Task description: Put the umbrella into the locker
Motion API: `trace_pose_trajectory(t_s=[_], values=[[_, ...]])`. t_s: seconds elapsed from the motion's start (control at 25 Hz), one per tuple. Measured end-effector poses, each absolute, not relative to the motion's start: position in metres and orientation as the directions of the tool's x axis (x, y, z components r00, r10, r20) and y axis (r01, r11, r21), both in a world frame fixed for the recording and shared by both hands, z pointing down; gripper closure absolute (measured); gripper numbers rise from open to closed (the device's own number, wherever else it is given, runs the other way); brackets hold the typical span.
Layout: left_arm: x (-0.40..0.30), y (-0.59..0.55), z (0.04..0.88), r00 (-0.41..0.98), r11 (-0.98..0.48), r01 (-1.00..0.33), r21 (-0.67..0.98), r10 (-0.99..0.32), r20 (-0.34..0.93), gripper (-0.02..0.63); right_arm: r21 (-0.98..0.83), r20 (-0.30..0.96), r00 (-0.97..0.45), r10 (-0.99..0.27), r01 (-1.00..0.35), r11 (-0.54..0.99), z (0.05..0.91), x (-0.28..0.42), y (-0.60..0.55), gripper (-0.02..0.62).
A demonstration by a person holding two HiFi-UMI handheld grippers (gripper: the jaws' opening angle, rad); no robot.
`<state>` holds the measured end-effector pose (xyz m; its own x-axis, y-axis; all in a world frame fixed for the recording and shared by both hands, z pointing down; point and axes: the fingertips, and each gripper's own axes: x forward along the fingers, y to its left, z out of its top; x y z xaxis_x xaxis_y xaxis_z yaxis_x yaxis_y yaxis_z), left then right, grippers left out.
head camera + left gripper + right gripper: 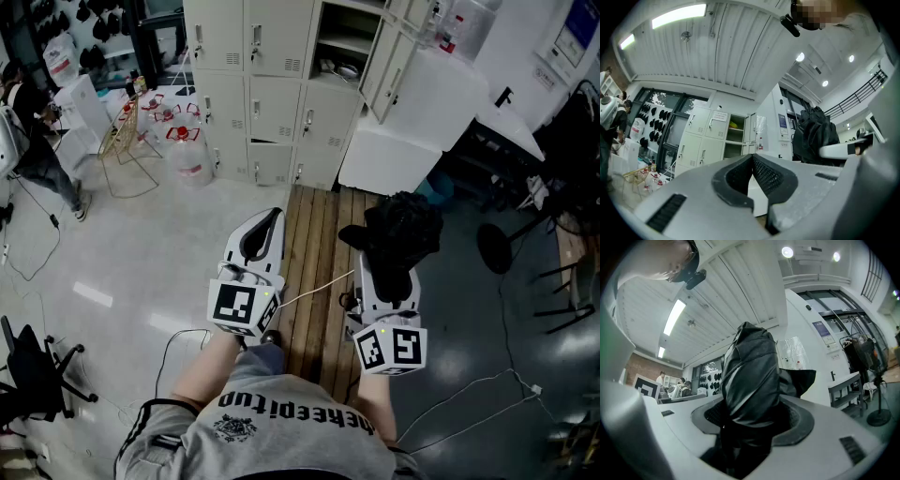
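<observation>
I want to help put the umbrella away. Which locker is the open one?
Find the wall of pale lockers beyond the wooden floor strip. The open locker is top right: its door is swung wide, showing shelves, while the doors left of it are shut.

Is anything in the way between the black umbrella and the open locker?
No, nothing visible blocks it. Only bare wooden floor lies between the umbrella and the open locker. The locker's door is swung aside to the right, and the water jugs stand off to the left.
</observation>
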<state>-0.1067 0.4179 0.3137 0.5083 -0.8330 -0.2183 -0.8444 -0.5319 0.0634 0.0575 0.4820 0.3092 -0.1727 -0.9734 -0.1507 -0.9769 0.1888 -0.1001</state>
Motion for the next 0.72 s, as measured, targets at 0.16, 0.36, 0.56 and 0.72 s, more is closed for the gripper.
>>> trace_pose_trajectory(t_s=[0.16, 0.36, 0.56, 0.72], values=[[-0.107, 0.417, 0.313, 0.504, -0.529, -0.846, 0.068, -0.836, -0.218, 0.601, -0.098, -0.149, -0.173, -0.974, -0.977, 0.188, 0.309, 0.058, 0.482, 0.327], [-0.109, 0.408, 0.315, 0.502, -0.527, -0.847, 0.071, -0.836, -0.219, 0.601, -0.088, -0.147, -0.176, -0.973, -0.978, 0.19, 0.311, 0.055, 0.474, 0.327], [-0.11, 0.395, 0.317, 0.504, -0.527, -0.848, 0.05, -0.833, -0.226, 0.601, -0.062, -0.16, -0.175, -0.971, -0.98, 0.187, 0.313, 0.052, 0.463, 0.327], [-0.113, 0.371, 0.31, 0.506, -0.531, -0.846, 0.047, -0.829, -0.24, 0.601, -0.05, -0.177, -0.156, -0.972, -0.985, 0.168, 0.308, 0.051, 0.44, 0.327]])
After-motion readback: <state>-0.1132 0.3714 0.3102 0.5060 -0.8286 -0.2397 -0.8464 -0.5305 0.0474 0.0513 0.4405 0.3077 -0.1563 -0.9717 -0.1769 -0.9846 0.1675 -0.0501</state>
